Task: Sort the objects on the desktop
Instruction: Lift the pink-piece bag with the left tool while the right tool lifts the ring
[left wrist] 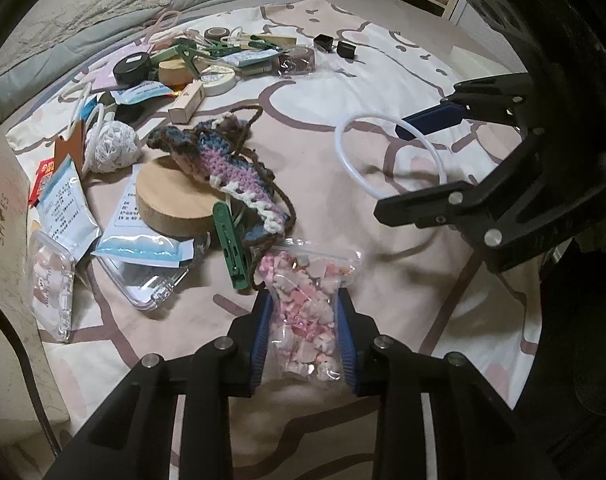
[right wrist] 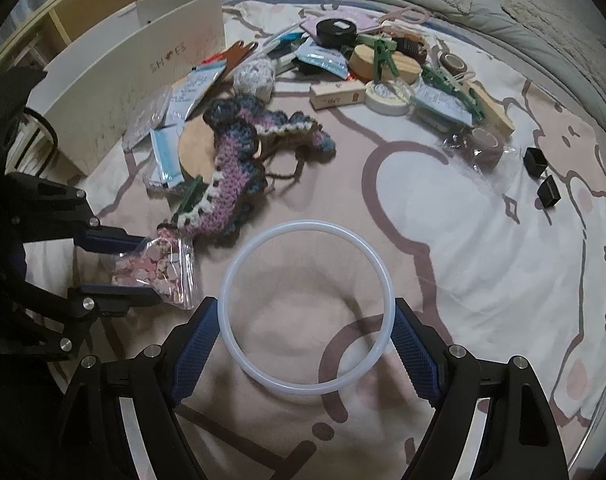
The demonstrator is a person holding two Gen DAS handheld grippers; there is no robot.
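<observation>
Bag (left wrist: 303, 316) of pink & white bits, clear zip type, sits pinched between the blue pads of the left gripper (left wrist: 305, 322); its top end lies on the pink cartoon bedsheet (left wrist: 383, 60), just beside a green clothes peg (left wrist: 231, 246). Right gripper (right wrist: 307, 344) clamps a thin white ring (right wrist: 306, 308) across its width, pads pressing on both sides, ring held above the sheet w/ its shadow below.

Behind the bag: crocheted blue/purple piece (left wrist: 223, 160) draped over a round wooden disc (left wrist: 175, 204), brown yarn trailing toward the bag. Left of that, foil packets (left wrist: 67, 208) & clear plastic cases (left wrist: 49, 292), then a white shoebox (right wrist: 119, 80) wall closing off that side. Far clutter: tape rolls, black jar (left wrist: 132, 67), more pegs, small boxes. Two black caps (right wrist: 541, 172) well apart at right.

Open sheet lies between the two grippers & out past the ring toward the caps; grey duvet (left wrist: 103, 0) borders the far edge.
</observation>
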